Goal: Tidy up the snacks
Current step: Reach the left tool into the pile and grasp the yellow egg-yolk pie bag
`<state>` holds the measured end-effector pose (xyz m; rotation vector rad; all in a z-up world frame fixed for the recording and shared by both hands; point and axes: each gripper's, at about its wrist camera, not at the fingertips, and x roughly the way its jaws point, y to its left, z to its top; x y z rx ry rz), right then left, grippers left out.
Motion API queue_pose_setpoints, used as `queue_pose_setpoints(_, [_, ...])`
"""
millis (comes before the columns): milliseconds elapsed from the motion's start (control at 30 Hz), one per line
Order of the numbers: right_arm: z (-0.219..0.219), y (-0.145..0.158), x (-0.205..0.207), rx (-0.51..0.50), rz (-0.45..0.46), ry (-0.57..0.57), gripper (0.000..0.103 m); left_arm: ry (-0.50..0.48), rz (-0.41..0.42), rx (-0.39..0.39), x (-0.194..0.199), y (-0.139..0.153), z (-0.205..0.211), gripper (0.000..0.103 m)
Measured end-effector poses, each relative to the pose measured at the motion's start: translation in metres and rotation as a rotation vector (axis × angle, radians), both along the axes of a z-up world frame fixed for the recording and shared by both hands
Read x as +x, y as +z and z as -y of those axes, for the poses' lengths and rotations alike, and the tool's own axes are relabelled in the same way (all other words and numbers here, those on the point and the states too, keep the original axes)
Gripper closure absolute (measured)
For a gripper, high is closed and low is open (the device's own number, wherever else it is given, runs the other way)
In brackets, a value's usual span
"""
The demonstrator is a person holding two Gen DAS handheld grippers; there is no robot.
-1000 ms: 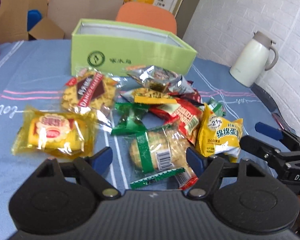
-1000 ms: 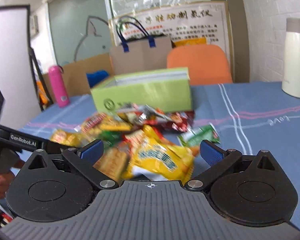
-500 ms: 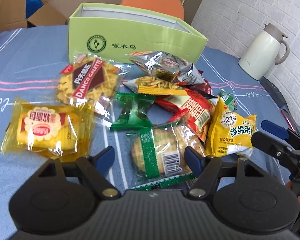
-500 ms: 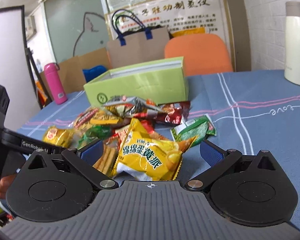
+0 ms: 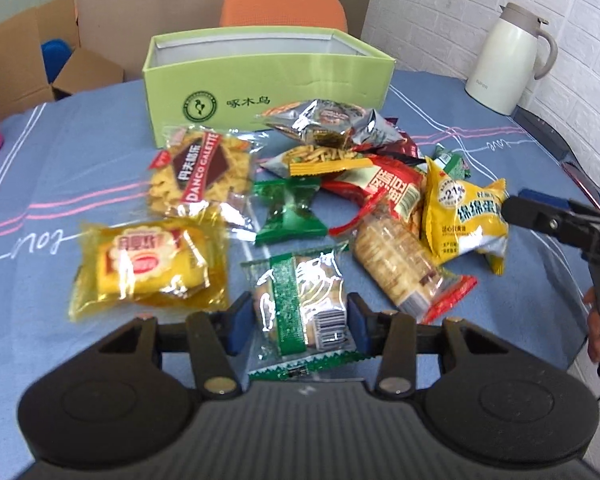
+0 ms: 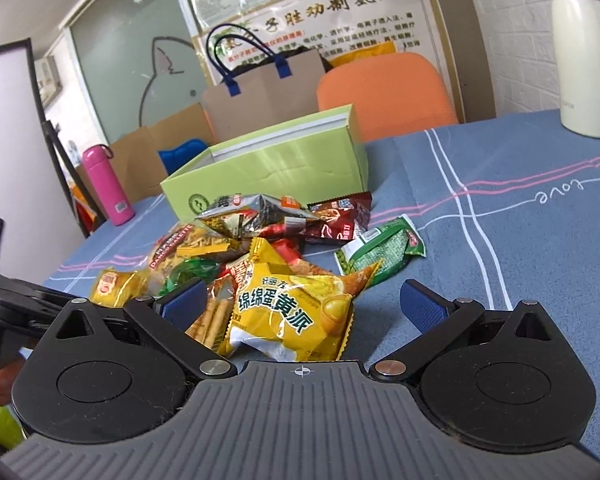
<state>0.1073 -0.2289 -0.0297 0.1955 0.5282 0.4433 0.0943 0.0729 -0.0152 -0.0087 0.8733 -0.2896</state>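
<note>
A pile of snack packets lies on the blue tablecloth in front of an open light-green box (image 5: 268, 80), which also shows in the right wrist view (image 6: 276, 164). My left gripper (image 5: 298, 322) is shut on a clear green-banded biscuit packet (image 5: 300, 304) and holds it off the pile. My right gripper (image 6: 300, 304) is open, its fingers either side of a yellow egg-yolk pie packet (image 6: 288, 316), which also shows in the left wrist view (image 5: 460, 212). The right gripper also shows in the left wrist view (image 5: 516, 204), at the right.
Other packets: a yellow biscuit pack (image 5: 148, 264), a Danco Galette pack (image 5: 200, 172), a green candy pack (image 5: 290, 212), a red cracker pack (image 5: 400, 264), a silver bag (image 5: 324, 120). A white thermos jug (image 5: 504, 60) stands far right, a pink bottle (image 6: 108, 184) far left.
My left gripper has closed on the green-banded biscuit packet and drawn it back from the pile. My right gripper has moved in around the yellow pie packet.
</note>
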Motion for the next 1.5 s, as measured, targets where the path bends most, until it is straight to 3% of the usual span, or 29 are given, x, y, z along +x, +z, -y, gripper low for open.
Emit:
queue_pose_setpoints(100, [-0.008,0.006,0.005,-0.044,0.015,0.085,0.010,-0.020,-0.023,0.005,-0.005,0.000,-0.007,0.058])
queue_pose_setpoints(233, [-0.021,0.017,0.020,-0.251,0.040,0.270,0.010,-0.016,-0.048,-0.033,0.003,-0.008,-0.013,0.058])
queue_pose_setpoints(333, [-0.027,0.016,0.036,-0.353,0.011,0.318,0.010,0.010,-0.047,-0.063,0.012,-0.014,-0.011,0.058])
queue_pose_setpoints(500, [-0.031,-0.008,0.050,-0.300,-0.094,0.331,0.011,0.058,-0.054,-0.099,0.023,-0.014,-0.014,0.057])
queue_pose_setpoints(567, [-0.033,-0.014,0.038,-0.288,-0.101,0.331,0.011,0.071,-0.031,-0.098,0.019,-0.007,-0.019,0.042])
queue_pose_setpoints(667, [-0.031,-0.017,0.015,-0.261,-0.089,0.336,0.011,0.079,0.032,-0.118,0.009,0.012,-0.023,0.038])
queue_pose_setpoints(800, [-0.028,-0.010,0.008,-0.269,-0.062,0.237,0.010,0.006,0.063,-0.266,0.017,0.033,-0.007,0.038])
queue_pose_setpoints(933, [-0.035,-0.014,0.012,-0.197,-0.072,0.154,0.010,-0.084,-0.024,-0.359,0.049,0.029,0.043,0.037])
queue_pose_setpoints(1100, [-0.041,-0.021,0.006,-0.211,-0.059,0.097,0.012,-0.143,-0.150,-0.346,0.087,0.007,0.090,0.037])
queue_pose_setpoints(1133, [-0.042,-0.021,0.007,-0.219,-0.053,0.088,0.016,-0.156,-0.162,-0.358,0.091,0.004,0.093,0.038])
queue_pose_setpoints(1200, [-0.041,-0.024,0.010,-0.215,-0.058,0.093,0.024,-0.204,-0.192,-0.415,0.096,-0.001,0.097,0.053])
queue_pose_setpoints(1233, [-0.042,-0.026,0.013,-0.207,-0.068,0.109,0.040,-0.220,-0.212,-0.447,0.095,-0.003,0.098,0.057])
queue_pose_setpoints(1300, [-0.044,-0.026,0.012,-0.211,-0.055,0.122,0.055,-0.238,-0.168,-0.434,0.087,0.004,0.098,0.061])
queue_pose_setpoints(1500, [-0.043,0.004,0.006,-0.216,0.056,0.122,0.058,-0.256,-0.039,-0.434,0.090,0.044,0.090,0.061])
